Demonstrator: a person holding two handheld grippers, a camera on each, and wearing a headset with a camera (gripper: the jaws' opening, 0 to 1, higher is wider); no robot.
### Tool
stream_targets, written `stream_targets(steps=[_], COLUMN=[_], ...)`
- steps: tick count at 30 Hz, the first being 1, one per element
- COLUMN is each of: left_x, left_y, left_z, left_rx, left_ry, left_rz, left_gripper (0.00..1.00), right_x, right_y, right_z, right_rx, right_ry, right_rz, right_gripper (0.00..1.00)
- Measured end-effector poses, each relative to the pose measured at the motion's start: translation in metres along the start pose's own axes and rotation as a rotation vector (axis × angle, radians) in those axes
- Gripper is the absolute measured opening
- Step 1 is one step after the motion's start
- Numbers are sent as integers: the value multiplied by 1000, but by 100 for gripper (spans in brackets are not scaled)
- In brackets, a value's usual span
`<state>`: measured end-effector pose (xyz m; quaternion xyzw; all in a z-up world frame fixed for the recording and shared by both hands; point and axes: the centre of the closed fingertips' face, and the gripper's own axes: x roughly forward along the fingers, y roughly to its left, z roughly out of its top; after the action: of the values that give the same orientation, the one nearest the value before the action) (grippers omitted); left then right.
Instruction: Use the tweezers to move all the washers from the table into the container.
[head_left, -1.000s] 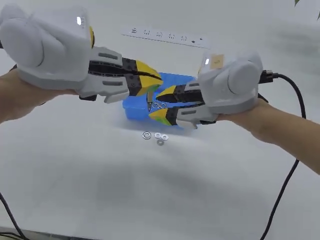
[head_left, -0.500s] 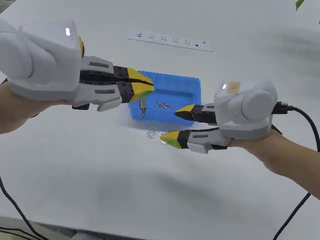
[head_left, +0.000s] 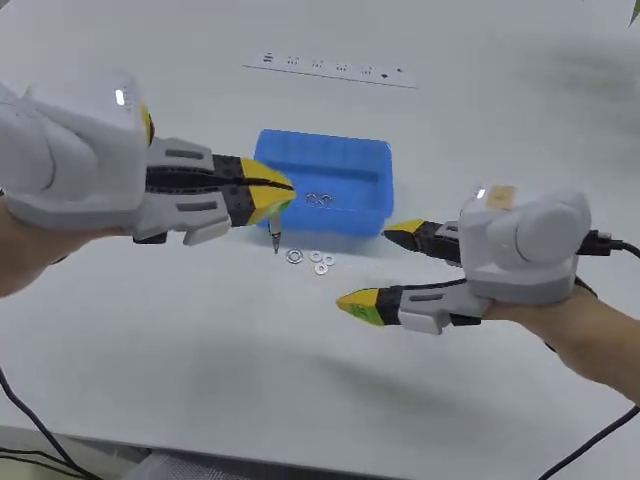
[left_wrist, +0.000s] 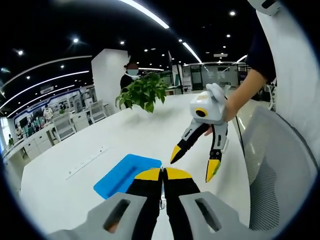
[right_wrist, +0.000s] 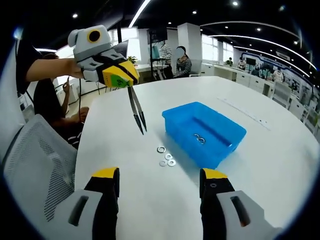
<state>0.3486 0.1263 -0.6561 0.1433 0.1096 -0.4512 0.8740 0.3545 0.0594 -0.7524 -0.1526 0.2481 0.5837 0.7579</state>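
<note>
My left gripper (head_left: 285, 192) is shut on thin metal tweezers (head_left: 274, 234), whose tips hang just above the table, left of a few loose washers (head_left: 316, 262). Behind them stands the blue container (head_left: 355, 155) with two or three washers (head_left: 318, 200) inside. My right gripper (head_left: 368, 266) stands open and empty, right of the loose washers and in front of the container. The right gripper view has the left gripper (right_wrist: 131, 79), the tweezers (right_wrist: 137, 114), the table washers (right_wrist: 165, 157) and the container (right_wrist: 222, 145). The left gripper view shows the right gripper (left_wrist: 192, 168) and the container (left_wrist: 125, 175).
A white power strip (head_left: 330, 68) lies at the far side of the table. A black cable (head_left: 598, 440) trails from my right gripper. A mesh chair (right_wrist: 35, 165) stands by the table's edge, and a potted plant (left_wrist: 142, 92) on its far end.
The right gripper has drawn back from the container toward the right, still open. The left gripper has carried the tweezers from over the container to just left of the loose washers.
</note>
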Motion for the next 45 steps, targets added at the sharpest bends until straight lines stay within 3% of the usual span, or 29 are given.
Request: stream_targets(steps=[3,9,18,25,31,35,45], left_x=[1,3,13,20,26,30,35], left_y=[-2,0,3,8,11,11,11], left_z=[-3,-14,-11,-15,-15,-16,-24], left_rx=[-12,-27,-25,-54,-65,-63,-64], left_ry=[-4,28,-18,-26,-32,-27,-21], left_rz=[1,6,7,11,11,5,1], left_gripper=[4,4,5,5,5,5,4], right_x=[-4,-5,-3,-8,-11,-13,-13], right_y=[-1,1,14,10,7,8,15], right_z=[-7,-15,-25,-22,-26,-27,-31], right_rx=[3,-24,-63,-11,15,56,74], right_ry=[10,12,14,-22,-22,-38,-32], right_rz=[-4,-8,4,-13,-25,-25,-10], right_gripper=[72,77,97,100,100,100,98])
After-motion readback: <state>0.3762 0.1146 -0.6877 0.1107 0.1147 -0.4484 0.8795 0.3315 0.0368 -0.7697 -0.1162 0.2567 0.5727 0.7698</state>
